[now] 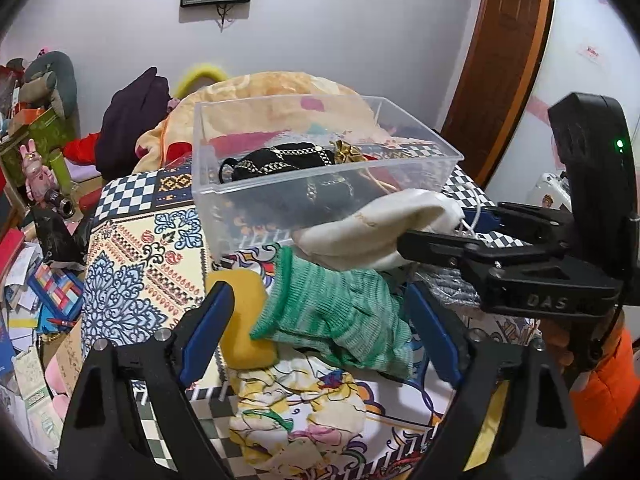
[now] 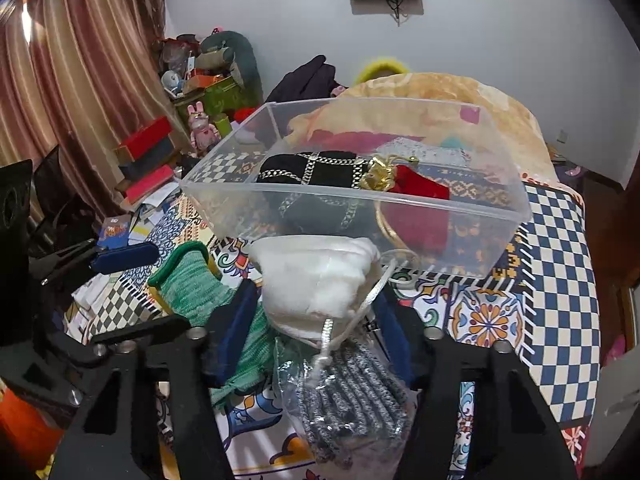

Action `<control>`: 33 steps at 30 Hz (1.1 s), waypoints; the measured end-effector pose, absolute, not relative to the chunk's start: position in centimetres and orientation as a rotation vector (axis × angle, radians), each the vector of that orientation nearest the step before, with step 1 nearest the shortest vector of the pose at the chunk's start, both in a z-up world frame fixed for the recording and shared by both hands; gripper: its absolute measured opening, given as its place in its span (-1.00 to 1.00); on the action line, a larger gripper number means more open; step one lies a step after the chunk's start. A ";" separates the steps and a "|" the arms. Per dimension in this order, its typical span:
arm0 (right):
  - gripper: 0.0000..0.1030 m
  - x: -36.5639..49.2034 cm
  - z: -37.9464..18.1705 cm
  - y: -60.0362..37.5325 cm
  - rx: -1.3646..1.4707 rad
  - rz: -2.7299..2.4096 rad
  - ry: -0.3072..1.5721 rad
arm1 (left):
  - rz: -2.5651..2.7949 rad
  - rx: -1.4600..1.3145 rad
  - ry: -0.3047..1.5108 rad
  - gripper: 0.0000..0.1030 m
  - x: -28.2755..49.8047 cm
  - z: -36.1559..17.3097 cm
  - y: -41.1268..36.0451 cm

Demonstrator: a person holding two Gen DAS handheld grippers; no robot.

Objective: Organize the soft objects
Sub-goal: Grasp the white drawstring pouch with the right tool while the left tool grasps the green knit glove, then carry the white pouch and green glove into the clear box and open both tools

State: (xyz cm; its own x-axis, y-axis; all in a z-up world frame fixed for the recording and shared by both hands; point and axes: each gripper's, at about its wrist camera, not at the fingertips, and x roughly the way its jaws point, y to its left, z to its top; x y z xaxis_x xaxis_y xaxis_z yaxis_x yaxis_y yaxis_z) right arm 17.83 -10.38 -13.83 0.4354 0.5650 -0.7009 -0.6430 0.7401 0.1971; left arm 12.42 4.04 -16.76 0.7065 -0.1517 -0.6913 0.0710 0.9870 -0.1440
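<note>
A green knitted glove (image 1: 332,320) lies on the patterned cover, partly over a yellow sponge (image 1: 240,320). My left gripper (image 1: 320,304) stands open around both, its pads not pressing on them. A white drawstring pouch (image 2: 316,280) sits against the front wall of a clear plastic box (image 2: 400,200). My right gripper (image 2: 316,300) is shut on that pouch (image 1: 372,232); in the left wrist view the right gripper (image 1: 436,226) reaches in from the right. The box (image 1: 320,184) holds a black chain-print pouch (image 2: 316,172) and a red and gold pouch (image 2: 412,188).
A grey knit in a clear bag (image 2: 352,392) lies under the right gripper. A floral cloth (image 1: 300,412) lies near the front edge. An orange blanket heap (image 1: 280,88) rises behind the box. Books, boxes and a pink rabbit figure (image 1: 36,168) crowd the left side.
</note>
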 end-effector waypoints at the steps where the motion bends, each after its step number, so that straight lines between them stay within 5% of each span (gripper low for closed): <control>1: -0.22 17.8 -13.8 -10.3 -0.111 0.754 0.828 | -0.126 -0.111 0.779 0.51 12.4 -16.9 4.0; 7: -0.48 17.5 -13.6 -10.6 -0.117 0.759 0.803 | -0.143 -0.121 0.796 0.00 12.3 -17.4 3.7; 16: -0.54 16.6 -12.2 -11.1 -0.105 0.762 0.749 | -0.154 -0.123 0.804 -0.85 12.4 -17.9 3.6; 33: -0.55 16.0 -6.9 -13.1 -0.040 0.750 0.585 | -0.110 -0.088 0.606 -0.89 10.7 -10.8 4.6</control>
State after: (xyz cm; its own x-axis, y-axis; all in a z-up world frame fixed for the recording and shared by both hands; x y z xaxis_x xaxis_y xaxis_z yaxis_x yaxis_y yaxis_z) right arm 16.00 -13.09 -6.93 0.5803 0.6312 -0.5146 -0.6528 0.7383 0.1695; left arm 10.69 4.55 -10.76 0.8161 -0.1293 -0.5633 0.0774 0.9903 -0.1152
